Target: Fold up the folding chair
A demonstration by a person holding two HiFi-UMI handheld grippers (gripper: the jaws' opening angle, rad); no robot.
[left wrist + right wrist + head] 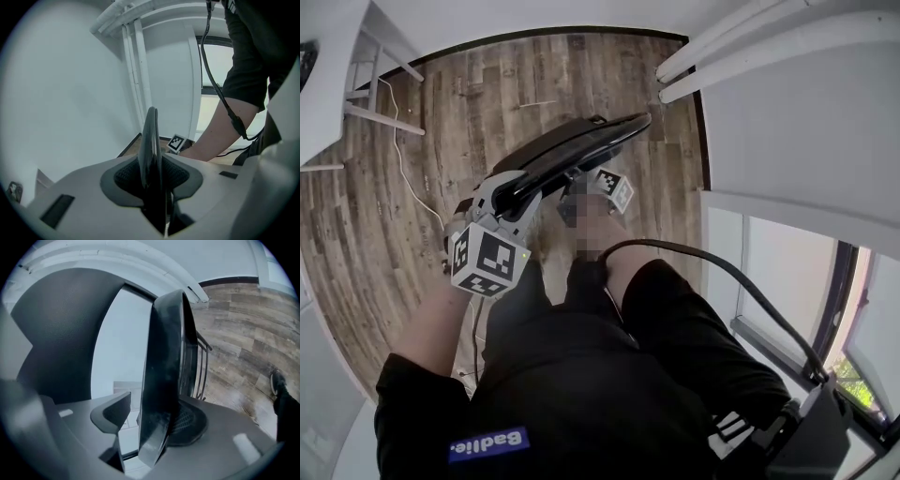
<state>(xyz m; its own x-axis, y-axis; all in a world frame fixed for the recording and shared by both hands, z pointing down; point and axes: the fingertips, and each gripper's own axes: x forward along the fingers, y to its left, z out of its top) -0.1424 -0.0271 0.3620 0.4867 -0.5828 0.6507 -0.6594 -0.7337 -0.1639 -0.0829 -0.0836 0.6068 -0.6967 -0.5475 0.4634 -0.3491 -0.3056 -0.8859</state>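
The black folding chair [572,150] is seen edge-on over the wood floor, its flat panels close together. My left gripper [523,190] holds its near left end. In the left gripper view the thin black chair panel [150,136] stands upright between both pads, and the left gripper [151,176] is shut on it. My right gripper [586,176] is at the chair's right side, below its marker cube. In the right gripper view the chair panel [164,357] lies against the right pad [190,420], with a clear gap to the left finger [112,411]. The right gripper [150,418] is open around it.
White table legs [375,103] and a thin white cable [403,173] are on the floor at upper left. A white wall and frame [769,56] stand close on the right, with a window [787,272] below. A black cable [741,281] runs from my right arm.
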